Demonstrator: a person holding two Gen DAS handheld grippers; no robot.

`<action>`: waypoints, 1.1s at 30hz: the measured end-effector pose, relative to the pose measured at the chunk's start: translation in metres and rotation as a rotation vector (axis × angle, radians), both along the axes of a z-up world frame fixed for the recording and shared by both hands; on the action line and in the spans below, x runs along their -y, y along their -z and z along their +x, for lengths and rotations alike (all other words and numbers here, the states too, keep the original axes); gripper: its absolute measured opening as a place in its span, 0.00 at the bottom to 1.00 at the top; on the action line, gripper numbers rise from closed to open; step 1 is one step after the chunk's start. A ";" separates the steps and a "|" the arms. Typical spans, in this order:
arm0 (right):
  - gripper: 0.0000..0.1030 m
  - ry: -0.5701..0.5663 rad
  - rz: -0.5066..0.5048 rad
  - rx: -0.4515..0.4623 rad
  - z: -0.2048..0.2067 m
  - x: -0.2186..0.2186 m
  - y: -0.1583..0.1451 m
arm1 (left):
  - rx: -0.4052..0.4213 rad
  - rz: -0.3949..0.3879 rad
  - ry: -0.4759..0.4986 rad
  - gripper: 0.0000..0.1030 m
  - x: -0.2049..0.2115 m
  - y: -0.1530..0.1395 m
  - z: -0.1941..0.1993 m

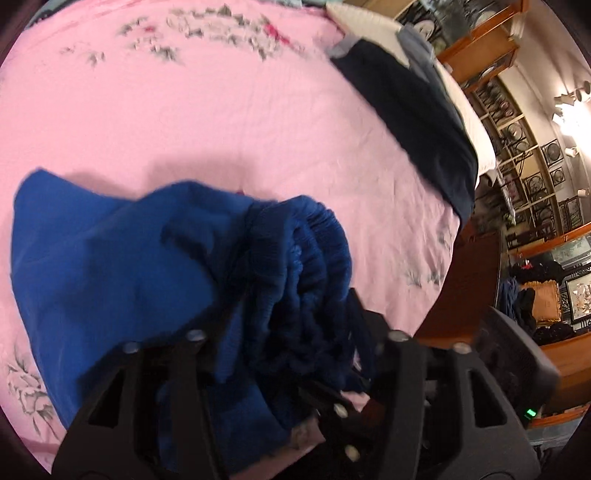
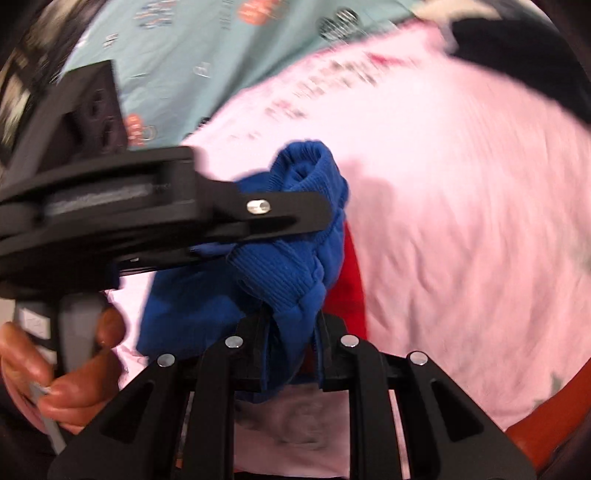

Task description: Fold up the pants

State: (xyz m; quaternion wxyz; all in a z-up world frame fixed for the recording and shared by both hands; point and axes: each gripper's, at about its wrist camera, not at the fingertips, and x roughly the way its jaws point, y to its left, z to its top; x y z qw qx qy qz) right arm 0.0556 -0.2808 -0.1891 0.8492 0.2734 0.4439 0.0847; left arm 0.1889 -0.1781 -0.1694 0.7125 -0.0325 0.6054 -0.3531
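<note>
Bright blue pants (image 1: 110,266) lie bunched on the pink floral bedsheet (image 1: 221,129). Their ribbed waistband is gathered between the fingers of my left gripper (image 1: 295,332), which is shut on the thick bundle. In the right wrist view my right gripper (image 2: 291,328) is shut on a fold of the same blue pants (image 2: 288,258), lifted a little off the sheet. The left gripper (image 2: 295,229) reaches in from the left across the cloth, held by a hand (image 2: 55,369). Part of the right gripper (image 1: 338,408) shows low in the left wrist view, close beside the bundle.
A dark navy garment (image 1: 406,118) lies along the bed's right edge by a white pillow (image 1: 369,22). Something red (image 2: 351,288) shows under the pants. A teal patterned cloth (image 2: 221,55) lies at the far side. A wooden bed frame (image 1: 461,295) and shelves (image 1: 517,147) stand beyond.
</note>
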 end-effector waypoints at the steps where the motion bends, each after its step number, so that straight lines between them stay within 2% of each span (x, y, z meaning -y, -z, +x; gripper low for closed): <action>1: 0.23 0.009 0.029 -0.016 0.001 0.005 0.007 | 0.010 -0.017 0.002 0.69 -0.002 -0.008 -0.001; 2: 0.26 0.015 0.059 -0.022 0.001 0.010 0.010 | 0.045 -0.025 0.002 0.74 -0.005 -0.020 -0.002; 3: 0.32 0.024 0.098 -0.030 0.000 0.017 0.010 | 0.103 -0.027 0.000 0.82 -0.014 -0.035 -0.001; 4: 0.38 0.028 0.115 -0.037 0.001 0.022 0.009 | 0.153 -0.025 -0.013 0.86 -0.023 -0.045 0.003; 7: 0.41 0.042 0.106 -0.042 -0.007 0.035 -0.009 | 0.240 0.019 -0.093 0.87 -0.067 -0.064 0.005; 12: 0.41 0.070 0.039 0.053 -0.021 0.049 -0.055 | 0.205 0.079 -0.212 0.87 -0.130 -0.052 0.009; 16: 0.41 -0.014 0.040 0.147 0.010 0.036 -0.084 | 0.195 0.062 -0.210 0.87 -0.155 -0.041 -0.014; 18: 0.41 -0.077 0.041 0.163 0.032 0.015 -0.088 | 0.199 0.093 -0.193 0.86 -0.158 -0.027 -0.024; 21: 0.41 -0.175 0.037 0.106 0.058 -0.012 -0.063 | 0.155 0.155 -0.184 0.86 -0.158 0.010 -0.030; 23: 0.38 -0.185 -0.067 -0.023 0.070 -0.019 -0.015 | 0.098 0.174 -0.189 0.86 -0.163 0.034 -0.033; 24: 0.32 -0.185 -0.114 -0.055 0.075 -0.018 0.007 | 0.073 0.170 -0.189 0.86 -0.167 0.042 -0.035; 25: 0.31 -0.188 -0.126 -0.034 0.075 -0.015 0.006 | 0.059 0.166 -0.199 0.86 -0.174 0.049 -0.038; 27: 0.33 -0.213 -0.124 -0.089 0.078 -0.015 -0.006 | 0.062 0.130 -0.210 0.86 -0.186 0.047 -0.046; 28: 0.34 -0.220 -0.130 -0.105 0.079 -0.017 -0.021 | 0.078 0.128 -0.213 0.86 -0.191 0.042 -0.051; 31: 0.34 -0.307 -0.138 0.002 0.076 -0.030 -0.075 | 0.130 0.101 -0.266 0.85 -0.209 0.021 -0.062; 33: 0.34 -0.406 -0.103 0.042 0.086 -0.046 -0.096 | 0.168 0.060 -0.340 0.85 -0.225 0.003 -0.068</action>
